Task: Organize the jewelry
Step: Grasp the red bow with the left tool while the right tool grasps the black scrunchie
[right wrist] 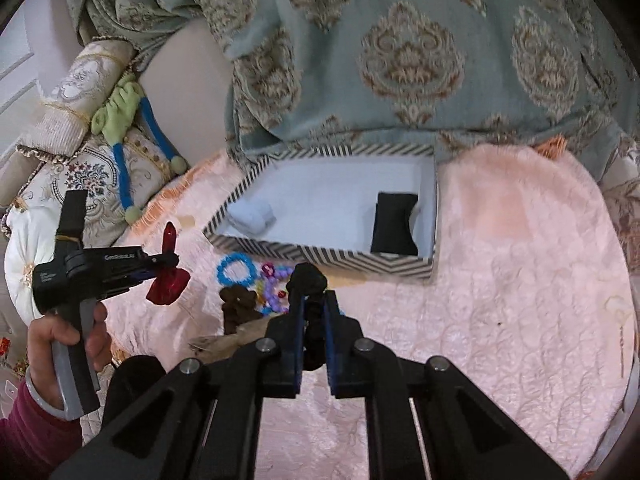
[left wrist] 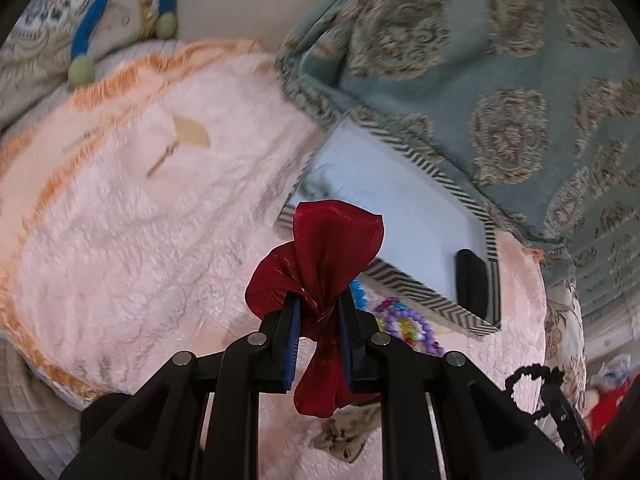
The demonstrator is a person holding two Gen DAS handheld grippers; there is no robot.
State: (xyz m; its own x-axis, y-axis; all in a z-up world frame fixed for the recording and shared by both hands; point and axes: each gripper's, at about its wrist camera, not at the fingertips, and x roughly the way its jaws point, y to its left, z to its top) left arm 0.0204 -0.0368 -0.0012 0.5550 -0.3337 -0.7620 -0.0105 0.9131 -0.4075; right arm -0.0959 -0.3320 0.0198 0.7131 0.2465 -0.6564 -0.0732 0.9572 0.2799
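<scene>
Grippers are both gripping: the left gripper is squeezing a red scrunchie, the right gripper a black scrunchie. The striped box is lying just beyond the beads, its near rim facing them.

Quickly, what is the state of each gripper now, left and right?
Left gripper: closed on the red organza pouch.
Right gripper: closed on a black scrunchie.
</scene>
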